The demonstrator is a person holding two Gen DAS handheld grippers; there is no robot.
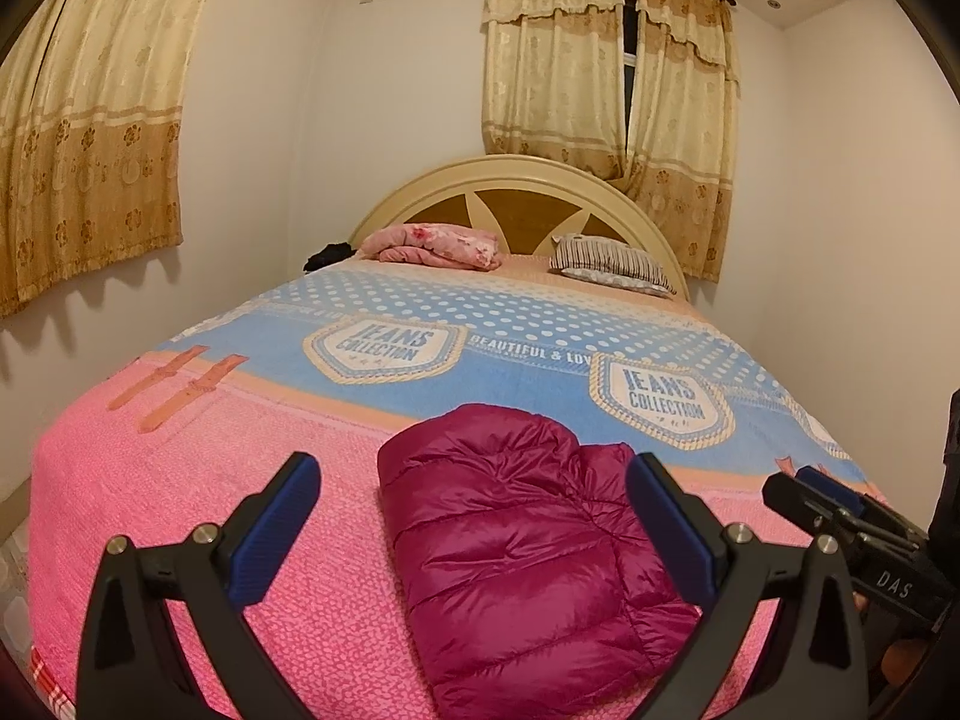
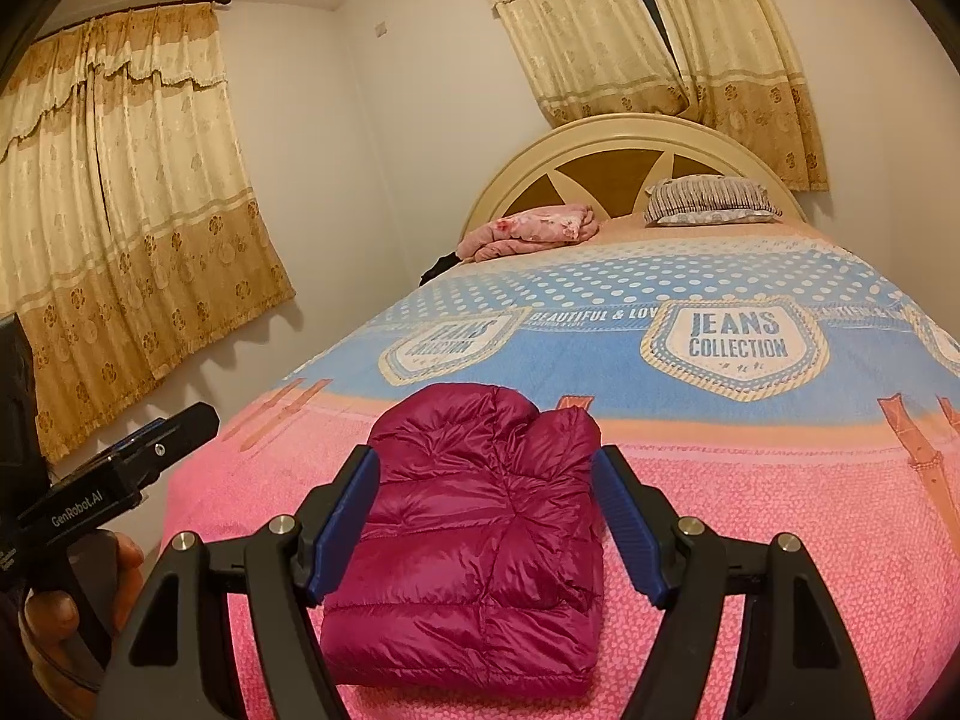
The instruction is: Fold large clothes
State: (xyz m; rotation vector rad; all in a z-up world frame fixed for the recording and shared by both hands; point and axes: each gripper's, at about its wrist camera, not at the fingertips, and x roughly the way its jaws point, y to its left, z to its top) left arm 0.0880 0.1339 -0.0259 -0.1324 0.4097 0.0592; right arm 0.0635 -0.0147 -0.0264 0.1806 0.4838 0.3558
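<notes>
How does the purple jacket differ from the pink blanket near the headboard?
The purple jacket is shiny, quilted and plain; the pink blanket looks matte with a flower print. The jacket lies at the foot of the bed, the blanket by the headboard. Both are folded.

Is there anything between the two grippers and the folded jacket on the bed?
Nothing visible. The magenta puffer jacket lies on the pink bedspread, with the open left gripper and open right gripper directly before it.
</notes>
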